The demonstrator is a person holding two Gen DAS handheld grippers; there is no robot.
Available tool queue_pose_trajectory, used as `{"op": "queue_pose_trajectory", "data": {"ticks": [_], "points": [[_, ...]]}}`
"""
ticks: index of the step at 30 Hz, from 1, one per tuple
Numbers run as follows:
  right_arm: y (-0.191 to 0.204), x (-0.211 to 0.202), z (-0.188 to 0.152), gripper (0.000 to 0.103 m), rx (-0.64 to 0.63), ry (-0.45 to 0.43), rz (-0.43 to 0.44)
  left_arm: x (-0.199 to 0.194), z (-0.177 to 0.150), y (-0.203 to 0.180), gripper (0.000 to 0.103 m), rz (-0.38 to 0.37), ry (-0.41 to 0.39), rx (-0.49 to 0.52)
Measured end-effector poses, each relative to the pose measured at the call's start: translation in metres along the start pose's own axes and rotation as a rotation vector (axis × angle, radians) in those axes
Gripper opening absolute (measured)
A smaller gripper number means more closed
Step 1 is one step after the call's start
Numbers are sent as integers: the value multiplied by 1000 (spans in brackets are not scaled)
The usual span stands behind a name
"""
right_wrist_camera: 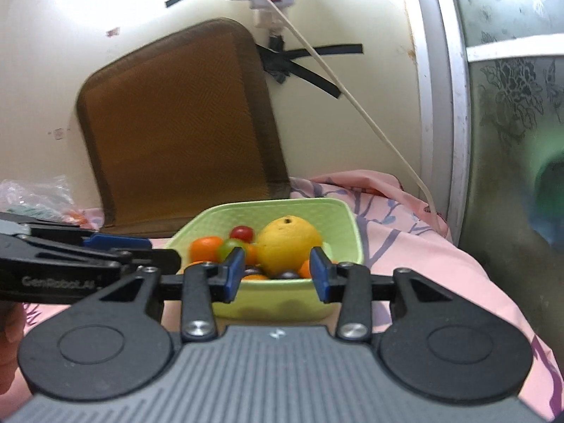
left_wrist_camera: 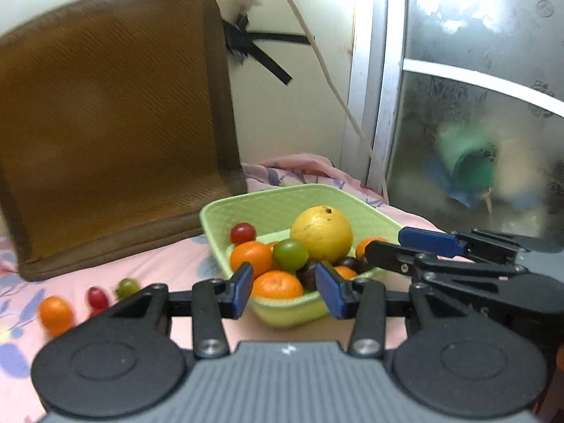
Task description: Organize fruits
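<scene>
Green plastic forms the basket (left_wrist_camera: 246, 211) that is seen on the pink floral sheet (left_wrist_camera: 169, 264), already loaded with a large yellow citrus (left_wrist_camera: 321, 234), several mandarins, a green tomato (left_wrist_camera: 290, 254), a red cherry tomato (left_wrist_camera: 242, 232) and dark plums. 3 fruits are left loose on the sheet to the basket's left: a mandarin (left_wrist_camera: 55, 313), a red grape tomato (left_wrist_camera: 96, 297) and a small green tomato (left_wrist_camera: 127, 286).

Both tools are held just short of the basket's near rim. The left gripper (left_wrist_camera: 284, 290) is seen with its jaws parted and nothing between them; the right gripper (right_wrist_camera: 276, 275) is likewise spread and empty.

The loose fruits lie left of the left gripper and roughly level with its fingertips, in a row running away leftwards. The left gripper is judged the nearer tool, so a sideways swing to the left is called for, with the small green tomato reached first.
</scene>
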State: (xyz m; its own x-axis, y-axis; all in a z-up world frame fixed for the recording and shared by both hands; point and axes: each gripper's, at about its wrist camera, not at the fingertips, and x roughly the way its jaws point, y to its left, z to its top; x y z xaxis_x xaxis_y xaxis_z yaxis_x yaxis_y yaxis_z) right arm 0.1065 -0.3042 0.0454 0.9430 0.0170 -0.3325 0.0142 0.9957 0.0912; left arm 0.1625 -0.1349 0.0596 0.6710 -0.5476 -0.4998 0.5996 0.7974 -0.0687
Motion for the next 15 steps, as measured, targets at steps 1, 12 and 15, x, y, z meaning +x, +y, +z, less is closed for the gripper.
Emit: {"op": "queue_pose_trajectory", "data": {"ticks": [1, 12, 15], "points": [[4, -4, -1, 44, 0, 3, 10, -10, -5, 0, 42, 6, -3, -4], [43, -66, -50, 44, 63, 98, 51, -72, -75, 0, 42, 123, 109, -135], [48, -75, -54, 44, 92, 127, 61, -79, -90, -3, 43, 148, 129, -142]]}}
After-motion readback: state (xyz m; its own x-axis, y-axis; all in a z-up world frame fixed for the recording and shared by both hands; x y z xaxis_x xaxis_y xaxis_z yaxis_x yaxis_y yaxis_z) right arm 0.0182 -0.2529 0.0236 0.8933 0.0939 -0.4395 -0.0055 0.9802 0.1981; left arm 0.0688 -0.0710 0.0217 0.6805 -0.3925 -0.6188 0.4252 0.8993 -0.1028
